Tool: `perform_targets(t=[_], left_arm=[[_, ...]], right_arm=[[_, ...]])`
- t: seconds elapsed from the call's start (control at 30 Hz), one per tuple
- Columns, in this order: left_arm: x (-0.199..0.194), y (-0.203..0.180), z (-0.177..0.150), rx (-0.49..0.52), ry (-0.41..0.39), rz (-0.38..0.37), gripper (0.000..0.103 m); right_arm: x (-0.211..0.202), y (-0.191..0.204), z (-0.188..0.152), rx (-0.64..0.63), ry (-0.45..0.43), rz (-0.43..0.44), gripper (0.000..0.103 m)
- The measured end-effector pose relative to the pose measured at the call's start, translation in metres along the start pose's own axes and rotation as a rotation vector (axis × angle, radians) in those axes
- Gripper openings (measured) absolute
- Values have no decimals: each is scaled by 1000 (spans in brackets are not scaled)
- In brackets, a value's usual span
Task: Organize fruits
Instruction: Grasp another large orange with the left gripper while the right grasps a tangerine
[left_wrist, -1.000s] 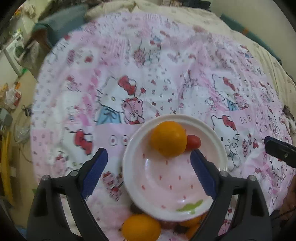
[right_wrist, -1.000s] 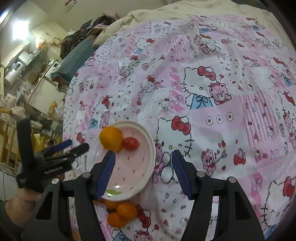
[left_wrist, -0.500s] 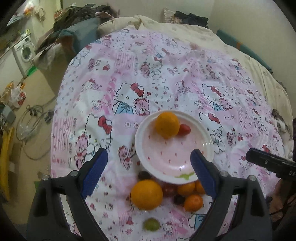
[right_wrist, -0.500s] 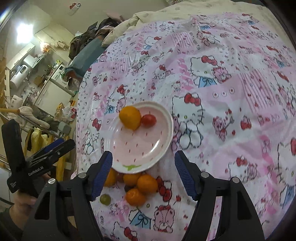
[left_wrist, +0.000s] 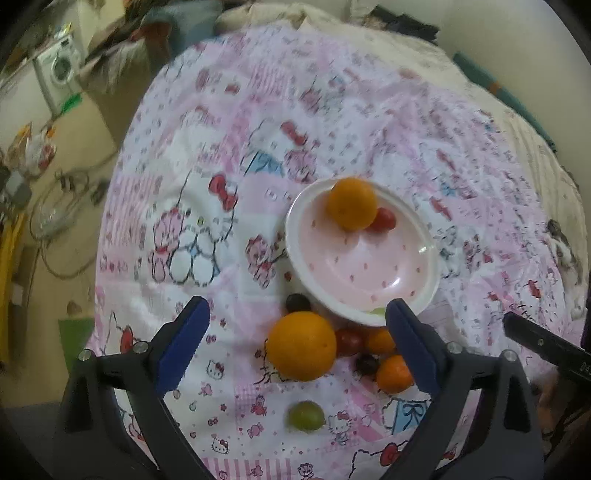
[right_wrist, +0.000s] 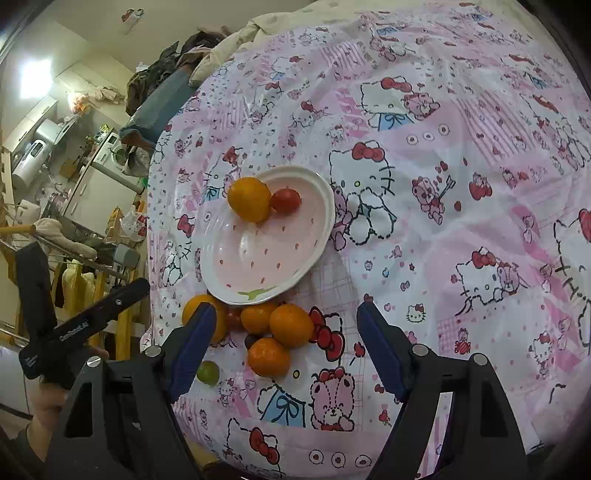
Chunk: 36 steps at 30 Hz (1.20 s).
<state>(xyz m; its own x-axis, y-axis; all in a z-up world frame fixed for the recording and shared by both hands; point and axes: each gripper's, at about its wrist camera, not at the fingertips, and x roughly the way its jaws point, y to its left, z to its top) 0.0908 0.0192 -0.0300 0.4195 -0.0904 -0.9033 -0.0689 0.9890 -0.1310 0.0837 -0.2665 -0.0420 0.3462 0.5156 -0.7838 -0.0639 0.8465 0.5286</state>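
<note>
A white plate (left_wrist: 428, 280) with pink spots holds an orange (left_wrist: 352, 209) and a cherry tomato (left_wrist: 385, 219); it also shows in the right wrist view (right_wrist: 325, 236). Loose fruit lies on the cloth in front of it: a large orange (left_wrist: 301, 346), small oranges (right_wrist: 291, 325), a red tomato (left_wrist: 348, 340), dark grapes (left_wrist: 297, 302) and a green grape (left_wrist: 306, 415). My left gripper (left_wrist: 295, 347) is open and empty, its fingers either side of the large orange. My right gripper (right_wrist: 286, 341) is open and empty above the small oranges.
The fruit lies on a round table under a pink Hello Kitty cloth (right_wrist: 461, 184). The cloth edge drops off at the left (left_wrist: 103, 258). A washing machine (left_wrist: 59, 70), cables and clutter are on the floor beyond. Bedding lies behind the table.
Both grippers have pulled back and up from the plate, so the loose fruit in front of it has come into view. Both stay open and empty.
</note>
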Motion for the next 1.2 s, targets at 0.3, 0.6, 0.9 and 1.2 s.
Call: perform_targets(t=[0.3, 0.6, 0.9, 1.2], left_arm=[[52, 6, -17, -56, 213, -1, 87], [87, -6, -33, -15, 334, -4, 69], [83, -15, -38, -4, 338, -31, 53], [50, 3, -28, -46, 277, -65, 53]], right_arm=[[17, -5, 7, 31, 21, 22, 81], [31, -4, 10, 35, 46, 39, 81], [34, -1, 9, 30, 56, 46, 81], [45, 6, 0, 34, 140, 69, 81]])
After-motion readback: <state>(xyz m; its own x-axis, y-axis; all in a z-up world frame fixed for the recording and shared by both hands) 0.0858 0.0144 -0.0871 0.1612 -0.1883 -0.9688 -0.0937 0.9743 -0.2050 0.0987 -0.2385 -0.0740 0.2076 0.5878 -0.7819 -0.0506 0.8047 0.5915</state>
